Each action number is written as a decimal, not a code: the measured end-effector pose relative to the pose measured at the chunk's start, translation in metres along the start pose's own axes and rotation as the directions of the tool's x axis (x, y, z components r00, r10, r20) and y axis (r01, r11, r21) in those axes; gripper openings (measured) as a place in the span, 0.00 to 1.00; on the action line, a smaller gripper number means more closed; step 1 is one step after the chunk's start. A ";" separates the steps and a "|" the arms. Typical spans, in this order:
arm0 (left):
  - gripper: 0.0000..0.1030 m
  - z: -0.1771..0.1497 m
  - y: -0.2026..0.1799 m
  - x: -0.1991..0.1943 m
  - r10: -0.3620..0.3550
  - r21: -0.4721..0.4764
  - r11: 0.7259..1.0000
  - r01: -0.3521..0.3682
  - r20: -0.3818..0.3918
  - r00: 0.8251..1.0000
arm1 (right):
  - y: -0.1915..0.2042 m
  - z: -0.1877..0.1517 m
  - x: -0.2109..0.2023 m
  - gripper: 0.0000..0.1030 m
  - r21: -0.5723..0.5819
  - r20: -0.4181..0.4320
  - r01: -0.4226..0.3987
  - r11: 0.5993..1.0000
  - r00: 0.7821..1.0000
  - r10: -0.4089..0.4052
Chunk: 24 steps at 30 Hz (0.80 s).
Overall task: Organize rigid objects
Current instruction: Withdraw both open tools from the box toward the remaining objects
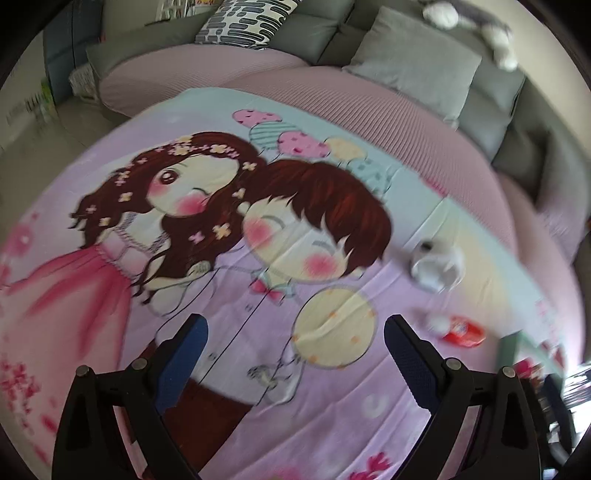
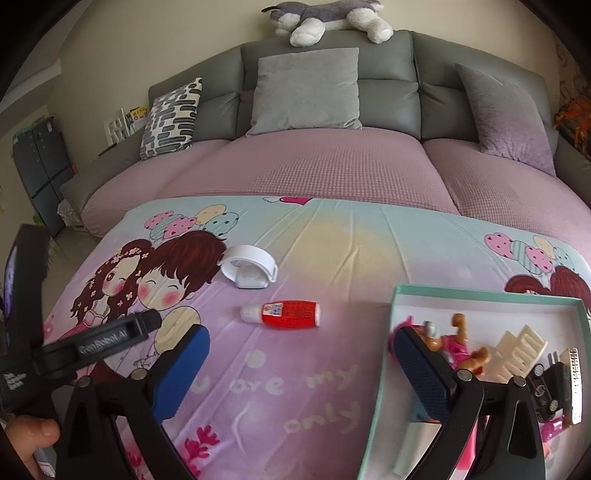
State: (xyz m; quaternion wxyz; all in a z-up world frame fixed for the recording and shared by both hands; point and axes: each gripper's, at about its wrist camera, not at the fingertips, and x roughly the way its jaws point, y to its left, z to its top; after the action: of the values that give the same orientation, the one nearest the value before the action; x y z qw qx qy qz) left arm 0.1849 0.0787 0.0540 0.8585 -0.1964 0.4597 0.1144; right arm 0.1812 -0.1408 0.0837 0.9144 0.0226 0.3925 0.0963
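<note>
Two pairs of tongs hover over a cartoon-print sheet (image 2: 332,236) spread across a desk in front of a sofa. The right tongs (image 2: 301,365) stand wide apart and hold nothing, one blue-padded finger above bare sheet, the other overlapping the near left corner of a green-rimmed box (image 2: 487,293). Inside that box lie a pink toy figure (image 2: 463,349), a cream-coloured ribbed piece (image 2: 517,350) and dark objects at the right edge, too crowded to tell apart.

The left tongs (image 1: 295,334) are likewise spread wide and empty above a printed yellow balloon; from the right wrist view their black body (image 2: 99,341) reaches in from the left, with part of a hand (image 2: 31,432) at the lower corner.

Nothing lies between the tongs and the loose items farther out on the sheet. A red bottle with a white cap (image 2: 282,314) lies on its side, left of the box and apart from it. Just beyond it sits a white strap device (image 2: 249,269), near the printed faces; in the blurred left wrist view both appear off to the right.

Behind the desk, a sofa with a pink cover (image 2: 306,166) carries a grey cushion (image 2: 306,92) and a patterned cushion (image 2: 171,118), and a plush dog (image 2: 328,18) sprawls along its backrest.
</note>
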 end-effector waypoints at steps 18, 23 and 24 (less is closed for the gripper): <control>0.94 0.037 -0.009 0.038 -0.017 0.094 0.995 0.022 -0.062 0.998 | 0.013 0.000 0.092 0.86 0.037 -0.160 0.075 0.996 0.985 -0.068; 0.94 0.039 -0.023 0.044 -0.046 0.110 0.992 0.055 -0.078 0.996 | 0.015 0.001 0.098 0.83 0.031 -0.156 0.071 0.997 0.986 -0.065; 0.94 0.039 -0.026 0.045 -0.046 0.115 0.992 0.055 -0.079 0.996 | 0.015 0.000 0.098 0.79 0.032 -0.155 0.070 0.997 0.986 -0.064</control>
State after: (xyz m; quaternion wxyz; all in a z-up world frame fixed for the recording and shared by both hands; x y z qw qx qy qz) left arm 0.2483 0.0738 0.0420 0.8530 -0.1617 0.4928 0.0581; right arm 0.2451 -0.1075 0.0154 0.8836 0.0189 0.4641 0.0597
